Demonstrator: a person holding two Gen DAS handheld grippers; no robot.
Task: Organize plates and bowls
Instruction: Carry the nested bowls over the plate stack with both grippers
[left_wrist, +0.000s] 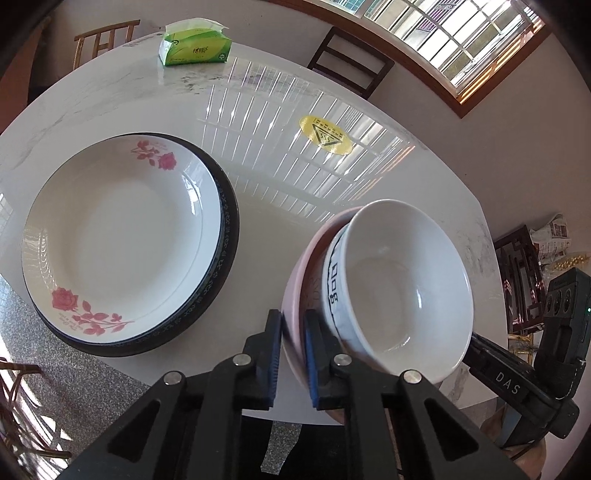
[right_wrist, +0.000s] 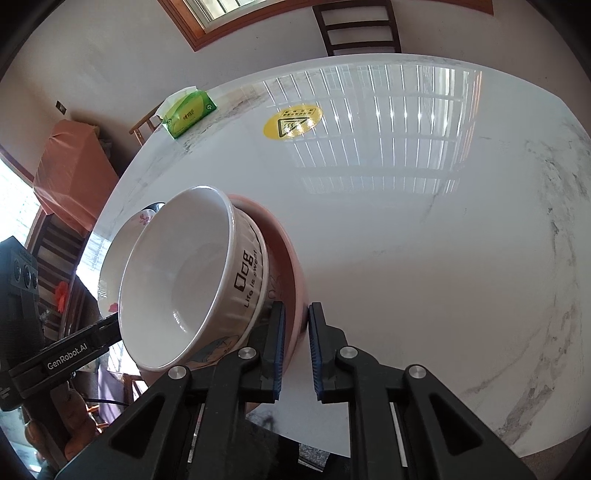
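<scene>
The white bowl (left_wrist: 399, 280) sits nested inside a wider pink bowl (left_wrist: 295, 295) near the close edge of the surface (left_wrist: 295, 192); both are glossy ceramic, and the white one has a ribbed outer wall printed in black with "Dog" and "Life is sweet" (read from the right wrist view). The left hand-held gripper (left_wrist: 291, 354) is clenched on the pink bowl's rim, one blue ridged pad on each side of it. The right hand-held gripper (right_wrist: 295, 350) pinches the opposite part of the same pink rim in the same way. Its black arm reads "DAS" in the left view; the left one reads "GenRobot.AI" in the right view.

To the left, well apart from the bowls, a round white plate (left_wrist: 122, 240) with pink roses lies stacked on a black-rimmed plate (left_wrist: 225, 236). The surface is polished white marble with grey veins. Farther out lie a round yellow warning sticker (left_wrist: 325, 134) and a green tissue pack (left_wrist: 194, 48).
</scene>
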